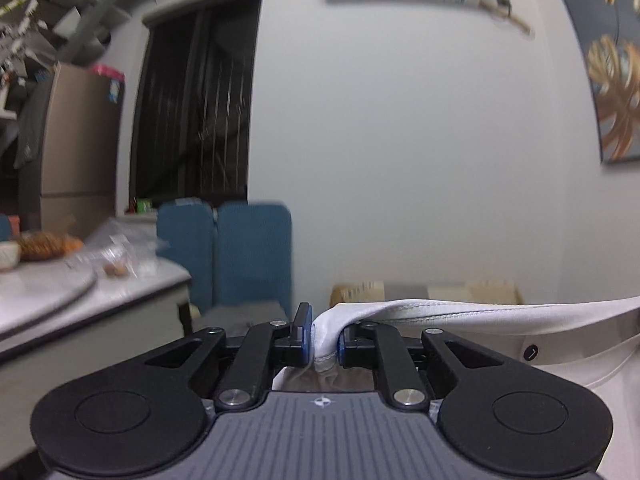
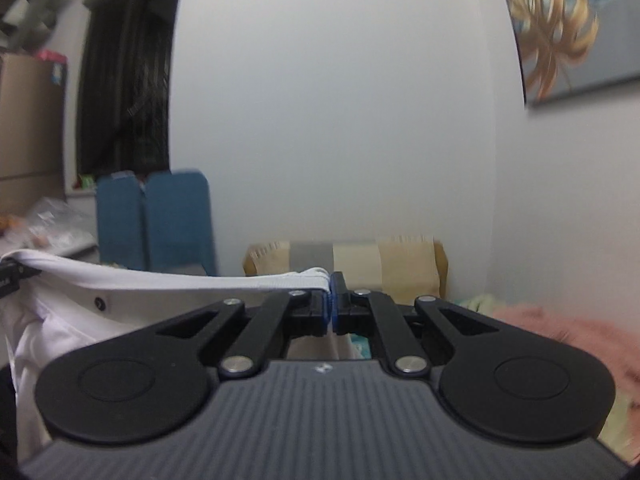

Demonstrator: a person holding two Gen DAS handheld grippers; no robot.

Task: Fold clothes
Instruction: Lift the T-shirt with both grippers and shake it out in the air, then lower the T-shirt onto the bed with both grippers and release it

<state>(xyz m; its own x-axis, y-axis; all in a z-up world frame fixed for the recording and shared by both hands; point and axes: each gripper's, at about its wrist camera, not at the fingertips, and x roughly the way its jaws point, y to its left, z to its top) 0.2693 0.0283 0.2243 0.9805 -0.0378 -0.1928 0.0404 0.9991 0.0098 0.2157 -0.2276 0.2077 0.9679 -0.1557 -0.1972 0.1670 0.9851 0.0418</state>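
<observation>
A white garment [image 1: 480, 314] with a small dark round tag hangs in the air between my two grippers. My left gripper [image 1: 324, 340] is shut on one end of its hemmed edge; the cloth runs off to the right. My right gripper [image 2: 331, 300] is shut on the other end of the same edge, and the white garment [image 2: 160, 280] stretches to the left, with the rest drooping below. Both grippers point level toward the white wall. The left gripper's tip shows at the left edge of the right wrist view.
Two blue chairs [image 1: 240, 252] stand ahead left beside a white table [image 1: 100, 292] with bags and food. A striped beige cushion [image 2: 360, 264] lies by the wall. Pink [image 2: 560, 328] and pale green clothes lie low on the right. A dark window and a framed picture are on the walls.
</observation>
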